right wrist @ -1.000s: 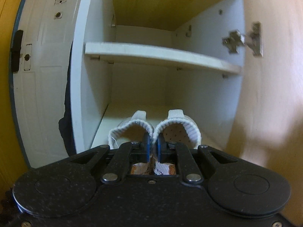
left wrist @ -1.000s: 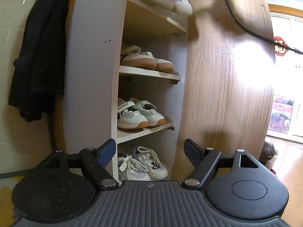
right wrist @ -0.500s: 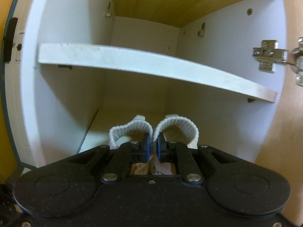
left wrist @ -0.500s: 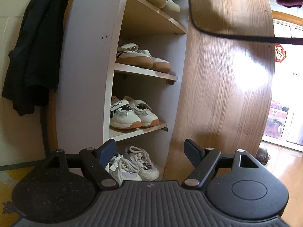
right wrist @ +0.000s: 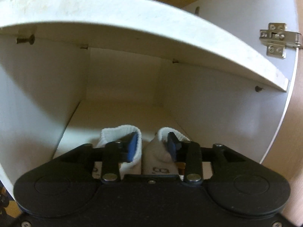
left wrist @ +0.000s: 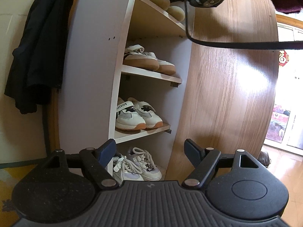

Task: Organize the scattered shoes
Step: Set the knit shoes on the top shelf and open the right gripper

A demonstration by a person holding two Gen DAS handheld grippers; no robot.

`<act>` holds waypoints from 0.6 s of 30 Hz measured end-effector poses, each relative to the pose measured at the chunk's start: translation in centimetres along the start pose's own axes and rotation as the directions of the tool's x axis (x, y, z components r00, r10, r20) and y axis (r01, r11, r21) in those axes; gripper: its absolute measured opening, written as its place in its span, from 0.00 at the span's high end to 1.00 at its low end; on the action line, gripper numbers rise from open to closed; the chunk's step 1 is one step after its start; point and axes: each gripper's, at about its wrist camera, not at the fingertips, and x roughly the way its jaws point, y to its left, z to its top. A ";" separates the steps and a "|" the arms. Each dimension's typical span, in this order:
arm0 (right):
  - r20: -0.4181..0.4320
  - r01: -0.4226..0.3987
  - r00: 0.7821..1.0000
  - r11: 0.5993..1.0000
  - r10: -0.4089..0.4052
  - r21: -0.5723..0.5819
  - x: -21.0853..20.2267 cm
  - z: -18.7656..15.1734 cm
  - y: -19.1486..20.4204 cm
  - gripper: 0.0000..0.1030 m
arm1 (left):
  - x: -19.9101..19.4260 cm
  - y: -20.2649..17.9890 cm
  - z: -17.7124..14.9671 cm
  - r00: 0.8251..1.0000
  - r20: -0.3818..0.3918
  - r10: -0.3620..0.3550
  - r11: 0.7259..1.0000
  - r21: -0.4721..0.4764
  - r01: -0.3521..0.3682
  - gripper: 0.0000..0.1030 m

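We face an open shoe cabinet with white shelves and a wood-grain door swung out at the right of the left wrist view. Low in the centre of the right wrist view, our pair of knit-collared shoes sits on a shelf board, heels toward us. Our right gripper has its jaws parted, one finger inside each collar, gripping nothing. Above hangs another white shelf, and a metal hinge shows at upper right. Our left gripper hangs with jaws wide apart and empty, low before the cabinet. Beyond it, strap sneakers fill mid-frame, laced sneakers the bottom. A dark coat hangs at left.
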 end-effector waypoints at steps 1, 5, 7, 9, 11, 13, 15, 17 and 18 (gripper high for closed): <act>0.002 0.006 1.000 1.000 -0.006 0.004 -0.2 -0.1 -0.1 0.55 | 0.0 0.0 0.0 1.000 0.001 -0.001 1.000 0.001 0.001 0.23; 0.035 0.010 0.999 0.999 -0.011 0.033 -2.9 -1.3 -0.7 0.38 | -0.2 -0.3 -0.1 1.000 0.005 -0.004 1.000 0.013 0.004 0.23; 0.034 0.009 0.999 0.999 -0.010 0.035 -3.8 -1.8 -1.1 0.36 | -0.2 -0.3 -0.1 1.000 0.003 0.000 1.000 0.014 0.000 0.23; 0.036 -0.004 0.999 0.999 0.002 0.048 -5.1 -2.7 -1.6 0.36 | -0.3 -0.3 -0.2 1.000 0.002 0.003 1.000 0.011 -0.003 0.23; 0.063 -0.037 0.997 0.996 0.032 0.079 -6.7 -3.7 -2.1 0.35 | -0.4 -0.4 -0.2 1.000 0.004 0.003 1.000 0.014 -0.003 0.23; 0.102 -0.089 0.992 0.993 0.081 0.077 -9.0 -5.3 -2.0 0.35 | -0.4 -0.5 -0.3 1.000 0.004 0.001 1.000 0.020 -0.001 0.23; 0.129 -0.126 0.984 0.991 0.120 0.040 -10.7 -6.6 -1.4 0.39 | -0.4 -0.6 -0.4 1.000 -0.002 -0.003 1.000 0.022 0.003 0.23; 0.134 -0.145 0.980 0.989 0.149 -0.040 -11.7 -7.9 -0.3 0.63 | -0.3 -0.7 -0.5 1.000 -0.010 -0.008 1.000 0.021 0.008 0.23; 0.136 -0.153 0.977 0.985 0.162 -0.076 -12.1 -8.5 0.3 0.63 | -0.2 -0.9 -0.6 1.000 -0.015 -0.011 1.000 0.024 0.012 0.23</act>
